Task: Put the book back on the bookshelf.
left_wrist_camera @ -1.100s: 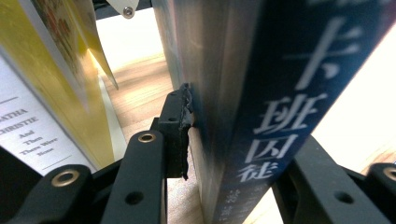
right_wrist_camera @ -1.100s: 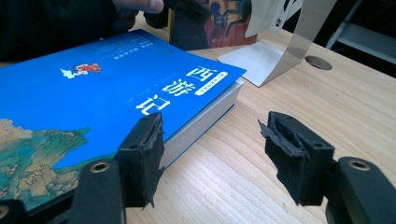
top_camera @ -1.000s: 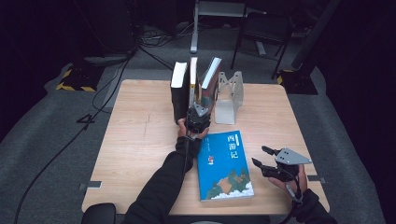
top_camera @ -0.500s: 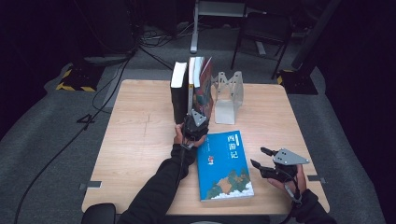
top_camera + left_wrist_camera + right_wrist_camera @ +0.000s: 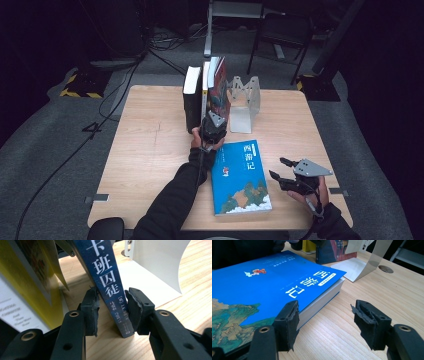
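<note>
While the left gripper (image 5: 111, 311) straddles the spine of a dark blue book (image 5: 107, 282), that book stands on end on the tabletop (image 5: 150, 145), leaning a little toward the row of upright books (image 5: 197, 95) at the far side, just left of the white metal bookend (image 5: 245, 102). The right-hand pad touches the spine; the other seems a sliver off it, though the angle is too close to be sure, so I read it as a light hold, not a firm clamp. By the look of things, the shelving is partly done: this book is nearly up against the row but not yet square with it. What is left is the big blue book (image 5: 241, 177), lying flat near the front edge. The right gripper (image 5: 284, 169) rests beside that book with its jaws spread apart and nothing between them. In the high view the left gripper covers the foot of the standing book, and the top of its spine is cut off in the left gripper view. The floor beyond the table is too dark to make out.
</note>
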Available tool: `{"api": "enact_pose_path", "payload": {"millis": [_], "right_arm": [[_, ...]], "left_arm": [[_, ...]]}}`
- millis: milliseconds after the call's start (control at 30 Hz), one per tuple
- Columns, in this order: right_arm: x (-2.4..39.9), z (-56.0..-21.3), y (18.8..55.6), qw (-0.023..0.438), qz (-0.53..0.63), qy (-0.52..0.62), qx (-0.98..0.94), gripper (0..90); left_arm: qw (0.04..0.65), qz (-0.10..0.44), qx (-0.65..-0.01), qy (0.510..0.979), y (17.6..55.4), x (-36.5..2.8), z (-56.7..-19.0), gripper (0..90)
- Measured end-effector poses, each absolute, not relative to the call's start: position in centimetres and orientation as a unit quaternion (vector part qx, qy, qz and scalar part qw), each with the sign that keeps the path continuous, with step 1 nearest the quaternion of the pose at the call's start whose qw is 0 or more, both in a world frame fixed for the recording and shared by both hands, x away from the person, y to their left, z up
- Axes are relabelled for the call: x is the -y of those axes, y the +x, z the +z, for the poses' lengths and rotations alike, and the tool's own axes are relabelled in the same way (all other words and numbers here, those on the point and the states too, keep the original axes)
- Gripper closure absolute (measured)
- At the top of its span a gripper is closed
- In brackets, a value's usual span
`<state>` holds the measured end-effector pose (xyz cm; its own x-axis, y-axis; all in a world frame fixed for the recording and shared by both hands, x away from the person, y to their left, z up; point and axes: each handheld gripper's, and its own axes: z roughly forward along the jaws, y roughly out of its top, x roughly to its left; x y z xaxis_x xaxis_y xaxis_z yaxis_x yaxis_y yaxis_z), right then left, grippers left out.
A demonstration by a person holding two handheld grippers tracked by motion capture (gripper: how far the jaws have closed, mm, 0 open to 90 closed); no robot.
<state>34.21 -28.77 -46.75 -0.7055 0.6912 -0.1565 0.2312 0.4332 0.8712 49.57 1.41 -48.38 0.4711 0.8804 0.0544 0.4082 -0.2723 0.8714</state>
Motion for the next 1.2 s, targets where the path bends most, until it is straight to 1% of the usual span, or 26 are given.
{"api": "enact_pose_path", "payload": {"millis": [67,267,533,700,800,900,1200], "right_arm": [[28.7,-46.7,34.2,0.256,0.449,0.286,-0.807,36.6],[28.6,-46.8,34.2,0.257,0.447,0.284,-0.809,36.6],[28.6,-46.8,34.2,0.258,0.444,0.284,-0.81,36.6],[28.6,-46.7,34.2,0.258,0.443,0.284,-0.81,36.6],[28.6,-46.7,34.2,0.258,0.443,0.284,-0.81,36.6],[28.5,-46.7,34.2,0.259,0.443,0.284,-0.81,36.6],[28.6,-46.7,34.2,0.258,0.444,0.284,-0.81,36.6]], "left_arm": [[0.416,0.284,-0.426,0.751,49.7,-1.2,-48.3,62.7],[0.415,0.276,-0.428,0.754,49.8,-1.3,-48.2,62.5],[0.408,0.271,-0.422,0.763,49.1,-1.8,-48.0,59.8],[0.396,0.28,-0.401,0.777,48.4,-2.1,-47.7,58.5],[0.388,0.288,-0.386,0.786,48.1,-2.4,-47.5,61.3],[0.386,0.29,-0.379,0.79,47.8,-2.5,-47.4,61.4],[0.387,0.28,-0.35,0.806,46.6,-3.6,-46.7,60.5]]}}
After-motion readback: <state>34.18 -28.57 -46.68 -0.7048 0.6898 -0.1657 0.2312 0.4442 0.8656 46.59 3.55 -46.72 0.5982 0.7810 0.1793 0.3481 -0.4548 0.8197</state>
